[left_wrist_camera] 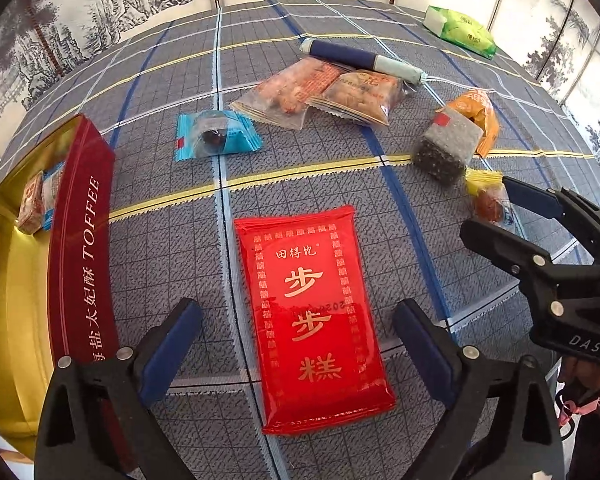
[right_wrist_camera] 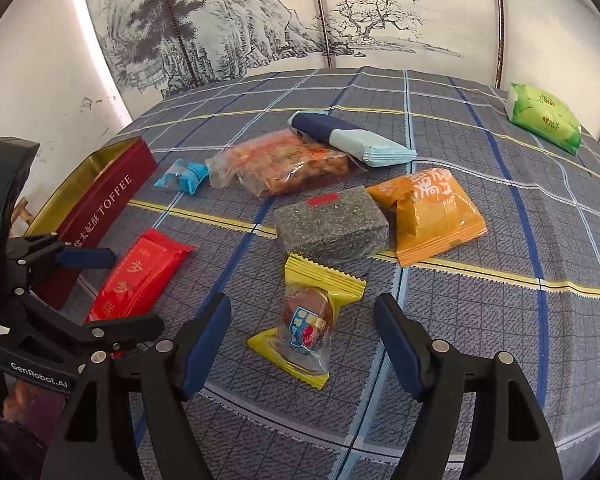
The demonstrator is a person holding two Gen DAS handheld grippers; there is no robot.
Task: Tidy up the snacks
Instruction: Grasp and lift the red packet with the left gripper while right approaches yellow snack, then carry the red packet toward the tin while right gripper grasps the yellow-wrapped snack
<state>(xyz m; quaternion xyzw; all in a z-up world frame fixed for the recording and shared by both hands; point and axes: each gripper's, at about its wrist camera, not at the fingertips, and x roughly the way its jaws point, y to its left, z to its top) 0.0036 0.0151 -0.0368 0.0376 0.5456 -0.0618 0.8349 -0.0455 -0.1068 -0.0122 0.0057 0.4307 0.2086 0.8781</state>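
Note:
A red and gold TOFFEE tin (left_wrist_camera: 82, 216) (right_wrist_camera: 100, 196) stands open at the left with two small snacks (left_wrist_camera: 40, 200) inside. My left gripper (left_wrist_camera: 296, 340) is open, its jaws either side of a flat red snack packet (left_wrist_camera: 312, 316) (right_wrist_camera: 140, 272) on the cloth. My right gripper (right_wrist_camera: 300, 340) is open around a yellow-ended candy (right_wrist_camera: 308, 316) (left_wrist_camera: 486, 196). Further back lie a blue candy (left_wrist_camera: 216, 136) (right_wrist_camera: 184, 174), two clear nut packs (left_wrist_camera: 320, 92) (right_wrist_camera: 284, 164), a grey block (left_wrist_camera: 448, 148) (right_wrist_camera: 332, 224) and an orange pack (left_wrist_camera: 476, 116) (right_wrist_camera: 436, 216).
A navy and pale blue bar (left_wrist_camera: 364, 60) (right_wrist_camera: 348, 140) lies behind the nut packs. A green tissue pack (left_wrist_camera: 460, 30) (right_wrist_camera: 544, 118) sits at the far right. The table has a grey checked cloth (left_wrist_camera: 172, 264); painted screens stand behind it.

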